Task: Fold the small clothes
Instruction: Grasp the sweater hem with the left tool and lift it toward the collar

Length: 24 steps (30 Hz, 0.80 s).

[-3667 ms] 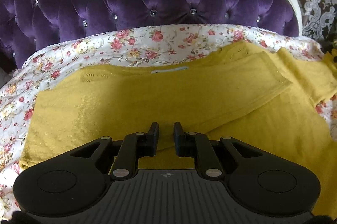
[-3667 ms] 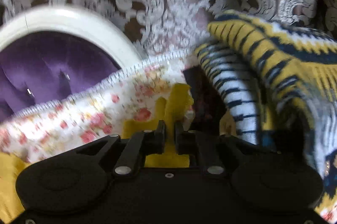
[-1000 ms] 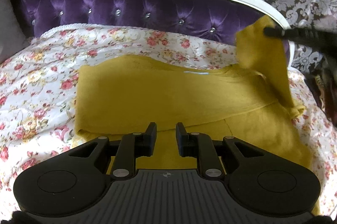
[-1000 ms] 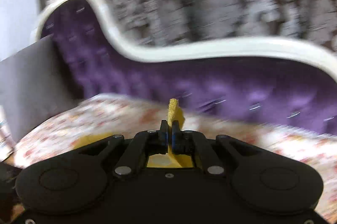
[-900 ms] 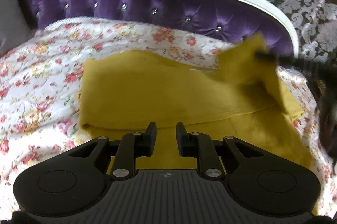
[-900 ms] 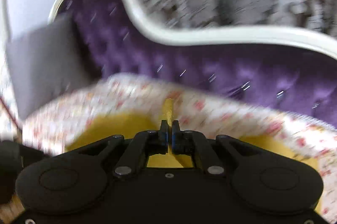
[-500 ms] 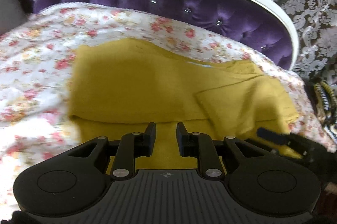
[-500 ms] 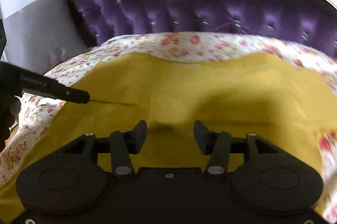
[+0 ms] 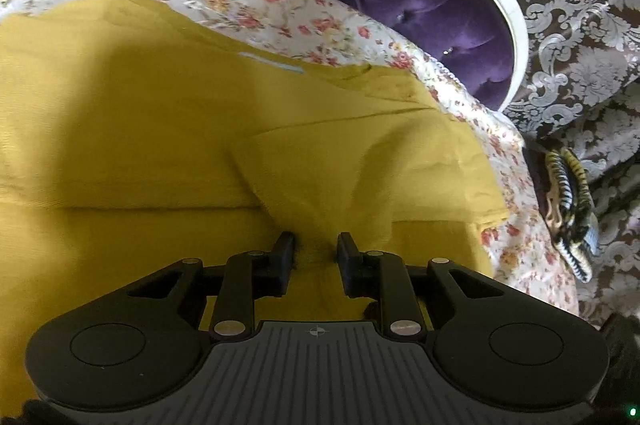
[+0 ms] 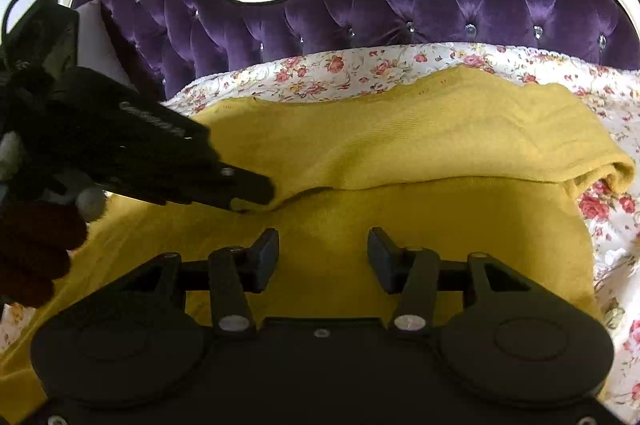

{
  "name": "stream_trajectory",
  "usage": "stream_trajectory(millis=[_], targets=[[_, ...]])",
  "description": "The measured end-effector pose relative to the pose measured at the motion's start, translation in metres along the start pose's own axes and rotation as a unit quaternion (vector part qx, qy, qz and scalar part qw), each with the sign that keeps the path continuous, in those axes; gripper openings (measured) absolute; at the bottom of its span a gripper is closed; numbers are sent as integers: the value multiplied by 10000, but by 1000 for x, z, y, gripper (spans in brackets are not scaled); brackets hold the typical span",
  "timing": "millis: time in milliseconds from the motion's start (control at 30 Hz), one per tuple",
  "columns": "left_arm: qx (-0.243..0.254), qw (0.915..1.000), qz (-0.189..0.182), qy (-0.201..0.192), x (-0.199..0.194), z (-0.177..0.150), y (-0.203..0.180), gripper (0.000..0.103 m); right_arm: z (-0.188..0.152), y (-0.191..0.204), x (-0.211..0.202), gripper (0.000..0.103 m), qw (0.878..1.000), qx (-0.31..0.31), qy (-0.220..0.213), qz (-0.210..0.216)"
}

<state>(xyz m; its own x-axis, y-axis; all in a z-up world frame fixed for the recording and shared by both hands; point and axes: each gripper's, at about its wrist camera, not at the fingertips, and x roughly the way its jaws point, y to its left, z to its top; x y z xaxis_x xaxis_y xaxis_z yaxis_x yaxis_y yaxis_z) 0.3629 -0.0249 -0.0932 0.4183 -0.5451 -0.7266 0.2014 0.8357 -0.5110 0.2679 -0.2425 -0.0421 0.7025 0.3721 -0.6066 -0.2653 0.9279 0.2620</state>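
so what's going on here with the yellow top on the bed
A person with a gripper in each hand is folding a yellow top spread on a flowered bedsheet in front of a purple headboard. One sleeve already lies folded across the body. The right gripper has just opened and hovers over the top with nothing between its fingers. The left gripper, jaws a little apart, is low at the edge of the folded sleeve; whether it grips cloth is unclear.
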Motion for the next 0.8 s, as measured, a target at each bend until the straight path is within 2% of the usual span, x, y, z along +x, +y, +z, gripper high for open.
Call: stream_trajectory(millis=[100,133,167,333,567,633,733,800], targets=[[-214,9997,-49,-87,4,3,-3,19,-1,-4,-1,57,9999,107,-41,62],[-270,9995,-31,-185,4,4,-3,10,-1,-4,-1,57,9999,129,-54,70],[-240,9992,-6,-312,2,4,-5,9,-1,-5,-1,57,9998,143,-67,80],[386,9950,265,-886,-26,20,-33,8,-2,-5,-3,57,9998,167,-98,95],[1220,9742,356,-1867,-103,56,-57,8,-1,-3,-1,57,9999,121,-70,45],[1438,9692,490,-1939,-117,59,-52,8,-1,-2,-1,57,9999,98,-57,26],[1636,9634,940,-1905,-125,56,-30,8,-1,-1,-1,57,10000,82,-31,11],[1529,9651,1246,-1725,-120,53,-5,8,0,-1,-1,57,10000,73,-17,0]])
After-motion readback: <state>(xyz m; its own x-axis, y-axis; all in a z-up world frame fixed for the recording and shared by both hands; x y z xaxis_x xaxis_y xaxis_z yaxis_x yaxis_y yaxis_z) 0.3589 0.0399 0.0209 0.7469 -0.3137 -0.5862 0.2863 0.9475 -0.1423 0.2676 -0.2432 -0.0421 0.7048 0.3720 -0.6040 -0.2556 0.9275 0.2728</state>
